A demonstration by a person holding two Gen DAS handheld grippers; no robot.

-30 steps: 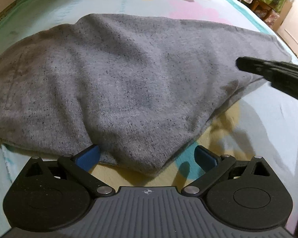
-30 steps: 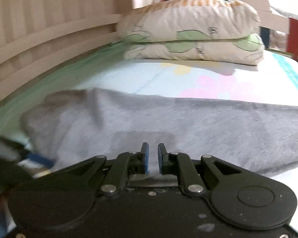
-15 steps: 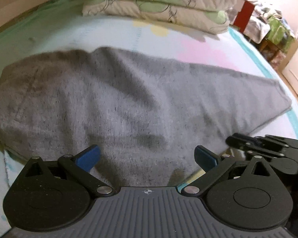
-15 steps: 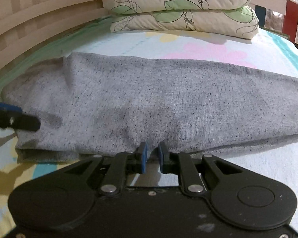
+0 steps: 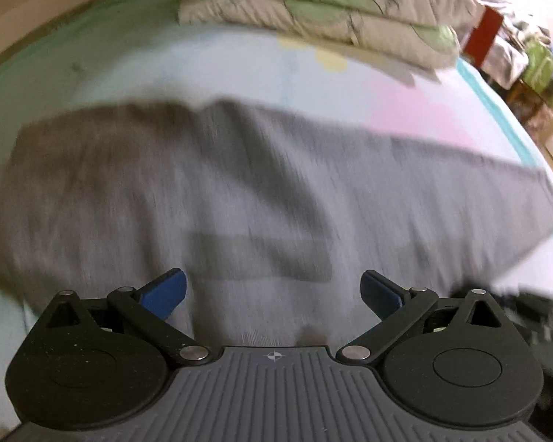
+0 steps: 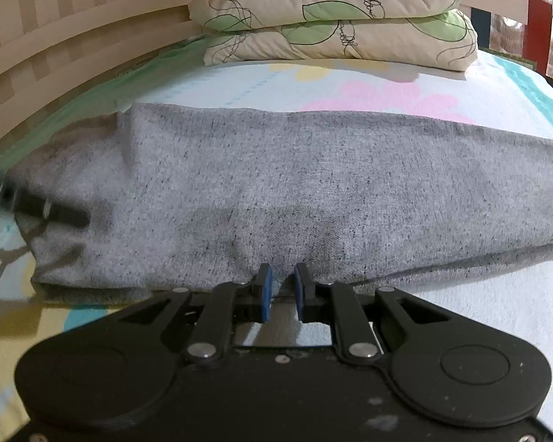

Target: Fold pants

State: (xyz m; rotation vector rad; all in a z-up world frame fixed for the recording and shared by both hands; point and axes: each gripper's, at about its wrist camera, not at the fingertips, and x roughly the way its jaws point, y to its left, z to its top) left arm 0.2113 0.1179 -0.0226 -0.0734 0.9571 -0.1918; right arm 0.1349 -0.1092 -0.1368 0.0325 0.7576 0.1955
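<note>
Grey speckled pants (image 5: 276,184) lie folded lengthwise across the flowered bed sheet (image 5: 239,66). My left gripper (image 5: 272,287) hovers over their near part with its blue pads wide apart and nothing between them; this view is motion-blurred. In the right wrist view the pants (image 6: 276,184) fill the middle. My right gripper (image 6: 282,283) sits low at their near folded edge. Its jaws stand almost together with a narrow gap, and I see no cloth pinched in it. The left gripper (image 6: 51,213) shows as a dark blur over the pants' left end.
Two leaf-patterned pillows (image 6: 335,18) are stacked at the head of the bed, beyond the pants. A slatted wooden rail (image 6: 55,37) runs along the left side. Cluttered furniture (image 5: 527,62) stands past the bed's right edge. The right gripper (image 5: 527,305) appears blurred at lower right.
The left gripper has lifted and tipped upward over the pants, bringing the pillows into its view. The right gripper has sunk to the pants' near edge, its narrow gap unchanged.
</note>
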